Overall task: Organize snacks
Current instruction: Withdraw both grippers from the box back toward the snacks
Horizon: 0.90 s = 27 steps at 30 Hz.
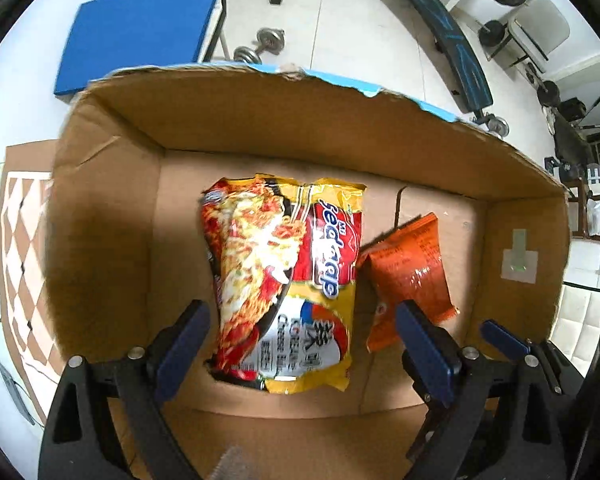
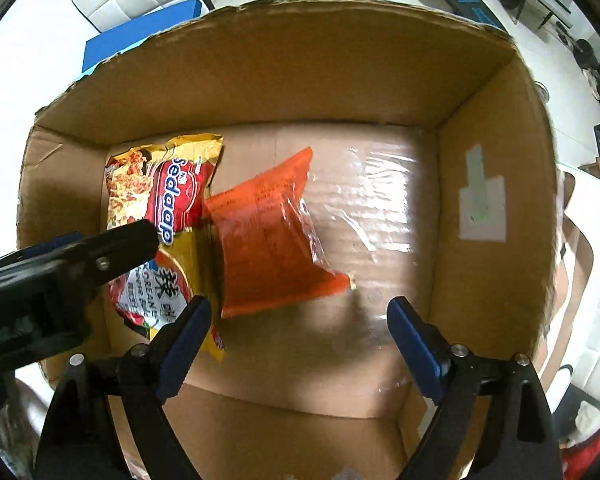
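- Packets are lying on the floor of the cardboard box (image 1: 112, 184), and we are reading the scene from its left wall across to its right.
- We are holding the left gripper (image 1: 302, 344) above the yellow noodle packet (image 1: 288, 280); its blue pads are standing wide apart on either side of the packet's near end, touching nothing and carrying nothing.
- We are seeing that packet lying flat toward the left of the floor, well clear of the left wall.
- We are noting the orange packet (image 2: 272, 244) just beside it, one edge touching or slightly overlapping the yellow one and its far corner tilted; whether it is fully at rest we cannot tell.
- We are keeping the right gripper (image 2: 300, 344) over the bare taped floor to the right of the orange packet, jaws spread wide and empty.
- We are judging this the release step, so we are advising a straight lift out of the box, pads kept apart, so neither wrapper is snagged.
- We are suggesting later snacks go into the free right half.
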Available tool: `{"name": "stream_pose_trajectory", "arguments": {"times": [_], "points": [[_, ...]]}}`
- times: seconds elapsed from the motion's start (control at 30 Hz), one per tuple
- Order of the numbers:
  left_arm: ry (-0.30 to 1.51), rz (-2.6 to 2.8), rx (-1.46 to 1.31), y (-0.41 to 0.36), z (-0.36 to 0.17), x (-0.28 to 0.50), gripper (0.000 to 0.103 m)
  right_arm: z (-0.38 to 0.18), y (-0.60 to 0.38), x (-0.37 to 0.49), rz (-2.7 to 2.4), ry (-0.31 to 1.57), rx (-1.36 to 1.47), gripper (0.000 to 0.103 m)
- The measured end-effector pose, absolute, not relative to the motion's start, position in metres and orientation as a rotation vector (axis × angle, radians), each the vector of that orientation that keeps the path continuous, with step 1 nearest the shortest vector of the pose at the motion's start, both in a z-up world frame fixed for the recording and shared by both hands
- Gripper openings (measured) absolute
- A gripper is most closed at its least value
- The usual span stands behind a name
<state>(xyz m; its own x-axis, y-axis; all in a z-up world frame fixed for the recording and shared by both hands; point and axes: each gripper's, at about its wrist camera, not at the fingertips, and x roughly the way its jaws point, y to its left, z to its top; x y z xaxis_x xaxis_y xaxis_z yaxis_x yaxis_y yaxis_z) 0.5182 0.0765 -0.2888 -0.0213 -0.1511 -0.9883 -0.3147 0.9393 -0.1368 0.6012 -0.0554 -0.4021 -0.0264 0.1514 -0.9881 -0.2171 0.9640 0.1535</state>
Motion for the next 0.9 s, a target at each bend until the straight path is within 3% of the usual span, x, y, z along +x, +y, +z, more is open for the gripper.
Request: {"name": "stream_pose_trajectory", "arguments": {"times": [0.3, 0.9], "points": [[1.424, 0.209, -0.266, 0.083, -0.238, 0.456, 0.095, -0.371, -0.078, 0.553, 0.265, 1.472, -0.037, 0.092], [1.193, 0.247, -0.155, 0.054, -0.147, 0.367, 0.095, -0.238, -0.087, 0.429, 0.272, 1.192, -0.039, 0.092]]}}
